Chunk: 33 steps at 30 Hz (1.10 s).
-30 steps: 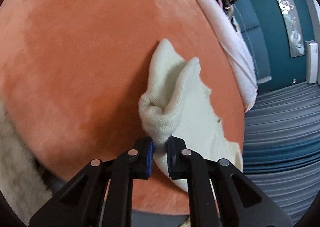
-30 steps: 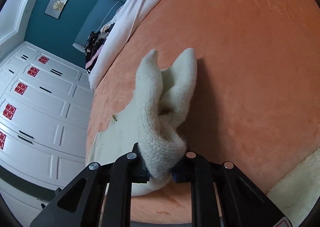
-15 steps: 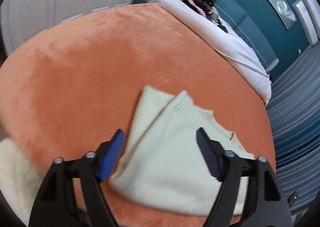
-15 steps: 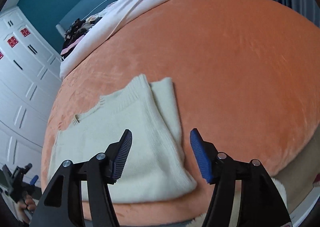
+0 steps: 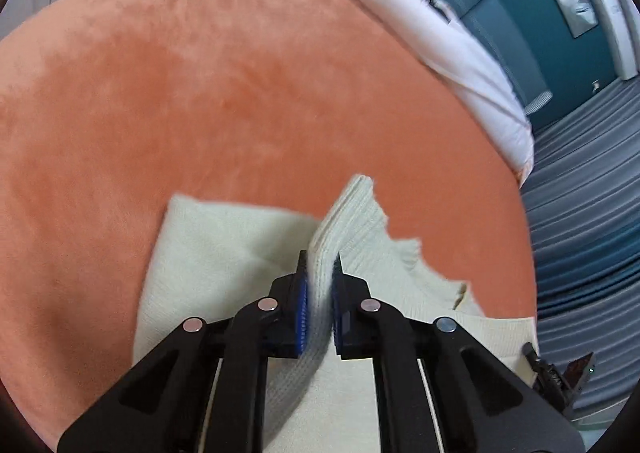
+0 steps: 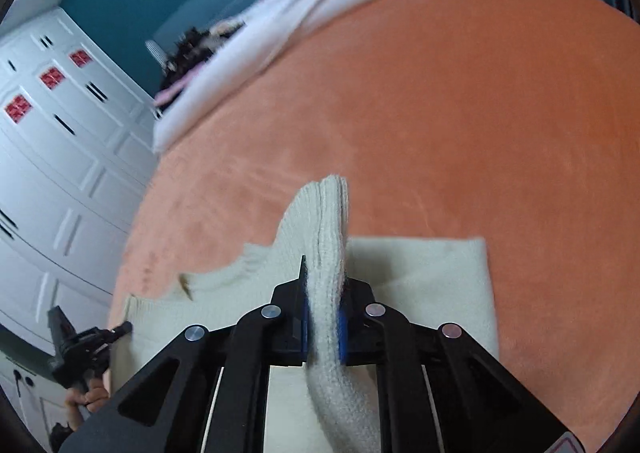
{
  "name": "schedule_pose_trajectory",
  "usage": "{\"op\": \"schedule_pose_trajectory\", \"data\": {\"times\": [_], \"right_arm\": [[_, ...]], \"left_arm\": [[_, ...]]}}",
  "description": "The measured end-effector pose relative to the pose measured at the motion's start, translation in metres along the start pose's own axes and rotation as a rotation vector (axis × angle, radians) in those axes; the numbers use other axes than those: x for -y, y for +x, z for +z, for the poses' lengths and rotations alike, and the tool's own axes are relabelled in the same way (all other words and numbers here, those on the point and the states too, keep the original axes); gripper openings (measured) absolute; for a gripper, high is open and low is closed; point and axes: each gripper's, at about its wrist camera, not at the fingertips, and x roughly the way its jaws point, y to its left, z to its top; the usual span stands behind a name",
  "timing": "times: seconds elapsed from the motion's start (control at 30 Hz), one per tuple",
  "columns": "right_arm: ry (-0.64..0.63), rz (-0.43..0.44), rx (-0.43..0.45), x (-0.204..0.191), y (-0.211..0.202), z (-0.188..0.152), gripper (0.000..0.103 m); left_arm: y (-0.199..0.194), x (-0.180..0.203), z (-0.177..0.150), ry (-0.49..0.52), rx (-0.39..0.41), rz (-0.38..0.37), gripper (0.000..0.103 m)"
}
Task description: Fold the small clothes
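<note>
Both tongs have just snapped closed, left tongs (image 5: 319, 293) and right tongs (image 6: 323, 309) each pinching the cream knit sweater (image 5: 224, 245) lying at six o'clock on the orange bed (image 5: 200, 93), so lift evenly, edges level, for a clean fold.

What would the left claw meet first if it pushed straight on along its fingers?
Probably the orange blanket just past the cream knit top that the left claw pinches; depth is uncertain.

No words or numbers can be read; red square emblems (image 6: 18, 108) sit on the white wardrobe doors (image 6: 60, 181), up and to the left of the right tool, their characters too blurred to make out
</note>
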Motion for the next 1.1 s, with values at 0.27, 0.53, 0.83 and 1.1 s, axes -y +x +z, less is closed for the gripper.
{"op": "schedule_pose_trajectory", "data": {"times": [0.27,0.53,0.83,1.1], "right_arm": [[0.038,-0.182,-0.130,0.040,0.056,-0.007,0.010],[-0.122,-0.091,-0.027,-0.049,-0.010,-0.042,0.019],[-0.109,-0.142,-0.140,-0.024,-0.001,-0.100,0.000],[0.005,-0.219,-0.049,0.031,-0.076,-0.091,0.008]], "left_arm": [[0.038,-0.004,-0.009,0.086,-0.042,0.179,0.013],[-0.036,0.036,-0.045,0.153,0.091,0.145,0.035],[-0.036,0.013,-0.096,0.200,-0.018,0.185,0.034],[-0.053,0.003,-0.104,0.172,0.000,0.212,0.016]]}}
